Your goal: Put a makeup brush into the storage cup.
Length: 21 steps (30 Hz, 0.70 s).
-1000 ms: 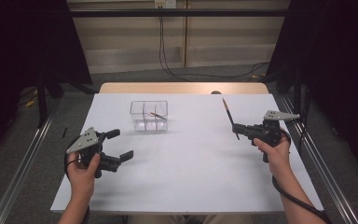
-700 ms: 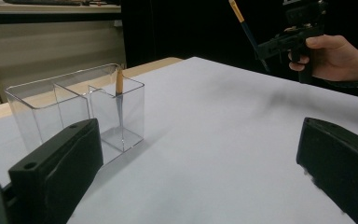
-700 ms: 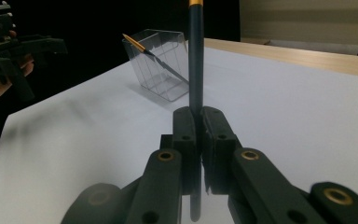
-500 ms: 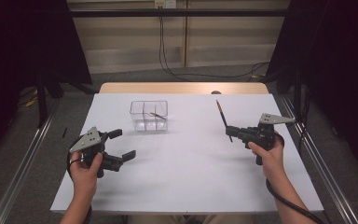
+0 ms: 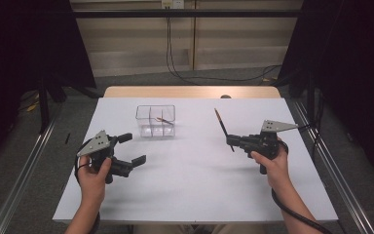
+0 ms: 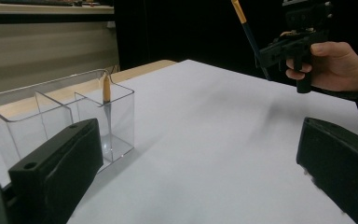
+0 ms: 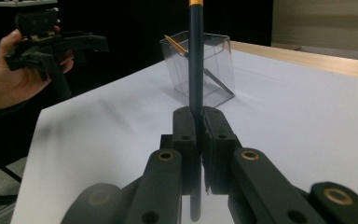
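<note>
We have one pencil point(image 5: 164, 119) already leaning in the clear box point(image 5: 156, 120), upper left of centre. The right hand-held gripper point(image 5: 230, 141) is clenched on a second pencil point(image 5: 221, 125), right of centre and well apart from the box. The left hand-held gripper point(image 5: 131, 148) gapes, released. Bare tabletop point(image 5: 195, 180) between leaves ample room.

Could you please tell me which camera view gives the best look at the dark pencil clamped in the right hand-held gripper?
The right gripper view: the pencil runs upright up the frame, pinched between the shut jaws. The high view shows it small and slanted above the table. The left gripper view catches its upper part far off.
</note>
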Each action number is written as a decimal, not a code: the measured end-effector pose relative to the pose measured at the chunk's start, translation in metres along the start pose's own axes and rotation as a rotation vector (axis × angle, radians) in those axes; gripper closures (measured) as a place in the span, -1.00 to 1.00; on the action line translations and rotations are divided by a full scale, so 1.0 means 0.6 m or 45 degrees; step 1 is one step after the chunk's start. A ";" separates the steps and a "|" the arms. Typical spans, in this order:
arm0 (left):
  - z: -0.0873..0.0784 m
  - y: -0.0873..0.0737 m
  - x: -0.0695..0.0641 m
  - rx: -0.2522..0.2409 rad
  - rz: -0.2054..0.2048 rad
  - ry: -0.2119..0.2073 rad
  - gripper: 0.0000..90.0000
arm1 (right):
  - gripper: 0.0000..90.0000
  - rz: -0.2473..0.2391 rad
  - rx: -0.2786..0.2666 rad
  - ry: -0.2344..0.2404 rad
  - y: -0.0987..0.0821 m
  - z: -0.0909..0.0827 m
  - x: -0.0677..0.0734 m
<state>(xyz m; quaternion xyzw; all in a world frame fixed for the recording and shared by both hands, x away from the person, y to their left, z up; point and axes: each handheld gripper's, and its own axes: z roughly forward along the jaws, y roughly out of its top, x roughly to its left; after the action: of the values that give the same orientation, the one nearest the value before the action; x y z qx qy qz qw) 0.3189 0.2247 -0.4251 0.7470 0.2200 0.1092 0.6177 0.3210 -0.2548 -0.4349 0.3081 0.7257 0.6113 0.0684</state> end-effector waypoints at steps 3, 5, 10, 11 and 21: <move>0.004 0.002 -0.001 -0.001 0.002 -0.008 -0.99 | 0.89 -0.007 -0.011 0.005 0.002 0.005 0.005; 0.005 0.003 -0.002 0.000 0.000 -0.009 -0.99 | 0.89 -0.008 -0.022 0.016 0.003 0.009 0.009; 0.009 0.002 -0.001 0.005 -0.004 -0.017 -0.99 | 0.89 -0.014 -0.033 0.043 0.005 0.020 0.020; 0.010 0.002 -0.001 0.004 -0.008 -0.017 -0.99 | 0.89 -0.012 -0.032 0.048 0.006 0.024 0.023; 0.025 0.006 -0.006 0.007 -0.007 -0.050 -0.99 | 0.89 -0.027 -0.041 0.117 0.008 0.058 0.046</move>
<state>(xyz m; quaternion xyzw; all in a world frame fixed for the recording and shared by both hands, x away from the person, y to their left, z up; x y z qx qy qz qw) 0.3230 0.2094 -0.4243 0.7501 0.2100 0.0922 0.6203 0.3170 -0.2107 -0.4313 0.2710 0.7214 0.6357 0.0464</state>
